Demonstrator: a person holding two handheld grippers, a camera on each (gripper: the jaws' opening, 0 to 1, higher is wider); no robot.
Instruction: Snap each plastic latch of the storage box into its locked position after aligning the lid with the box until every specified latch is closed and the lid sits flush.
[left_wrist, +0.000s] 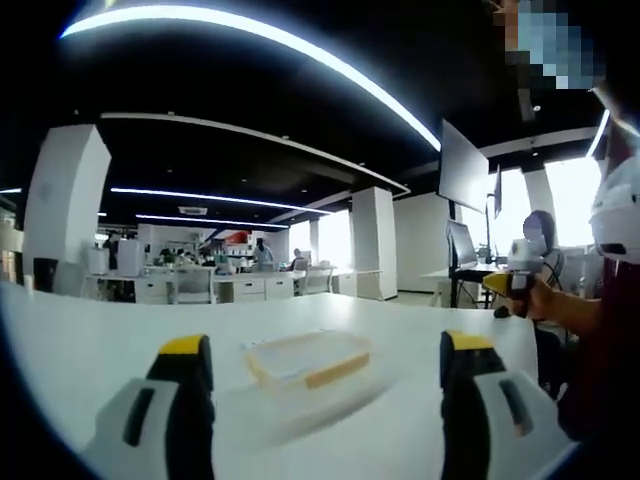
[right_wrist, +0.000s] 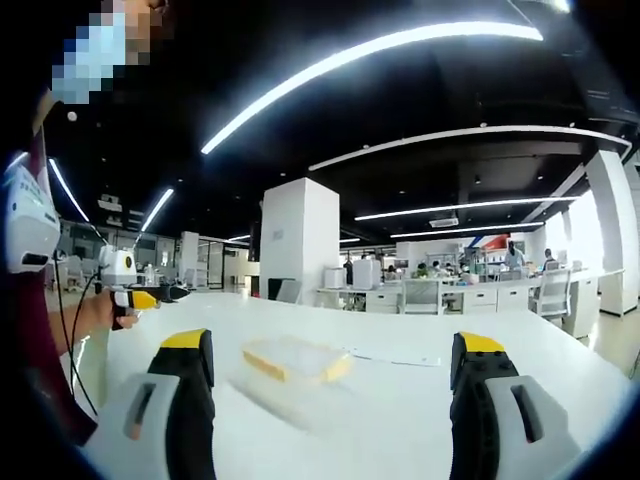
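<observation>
Lower left to lower right of both views, my jaws stand spread wide w/ nothing between: left gripper (left_wrist: 328, 375), right gripper (right_wrist: 330, 375). Box (left_wrist: 308, 362) sits frame-centre on the white table (left_wrist: 90, 330), between the jaw tips but well ahead, untouched; it's also centre in the right gripper view (right_wrist: 295, 360). Clear plastic w/ yellow latches (left_wrist: 337, 371), lid looks on; can't tell if latches are shut. I'd judge it light, thin-walled, slidey on the table, so steady one side and press each latch at its edge, not the lid middle.
</observation>
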